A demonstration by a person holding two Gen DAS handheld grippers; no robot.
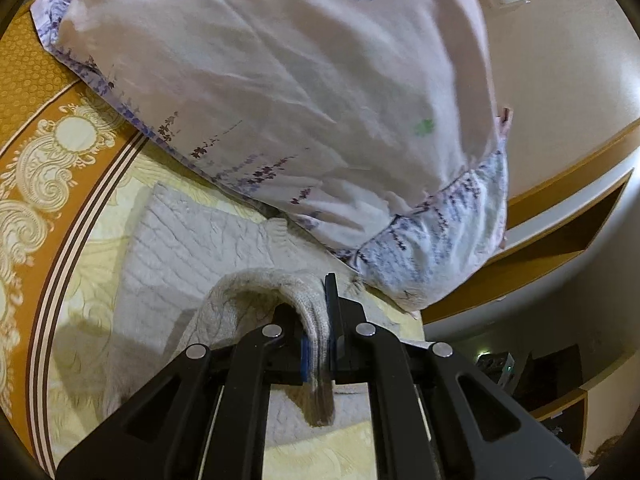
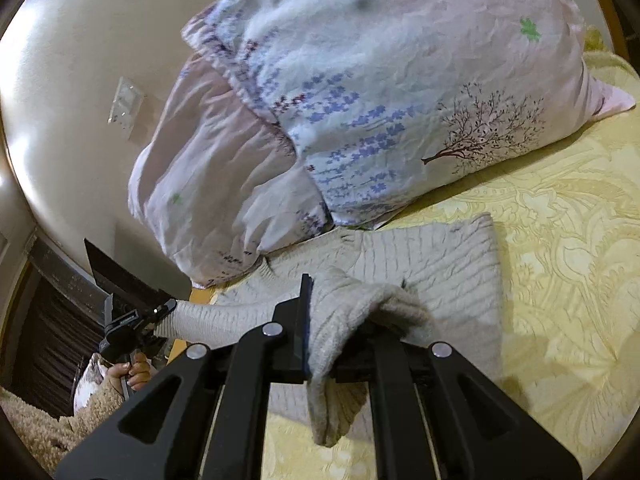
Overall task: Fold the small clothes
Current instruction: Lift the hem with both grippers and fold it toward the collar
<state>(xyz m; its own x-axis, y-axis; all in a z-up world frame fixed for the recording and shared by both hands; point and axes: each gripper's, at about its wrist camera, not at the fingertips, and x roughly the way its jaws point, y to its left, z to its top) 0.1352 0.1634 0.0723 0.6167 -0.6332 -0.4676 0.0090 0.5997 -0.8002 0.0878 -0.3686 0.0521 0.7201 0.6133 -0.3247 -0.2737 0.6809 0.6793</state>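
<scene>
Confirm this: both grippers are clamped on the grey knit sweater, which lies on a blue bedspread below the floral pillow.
Wrong colour: the bedspread is yellow, as the right wrist view shows. Otherwise correct: left gripper and right gripper clamp the grey knit sweater below the floral pillow.

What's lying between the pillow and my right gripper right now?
Only the grey knit sweater: in the right wrist view it spreads across the yellow bedspread from the floral pillow to the right gripper, which pinches a fold of it.

I see a cream ribbed knit sweater (image 2: 440,264), partly folded, flat on the yellow patterned bedspread (image 2: 568,240), top edge against the floral pillow (image 2: 360,100). Two lifted edges are bunched up off the bed.
</scene>
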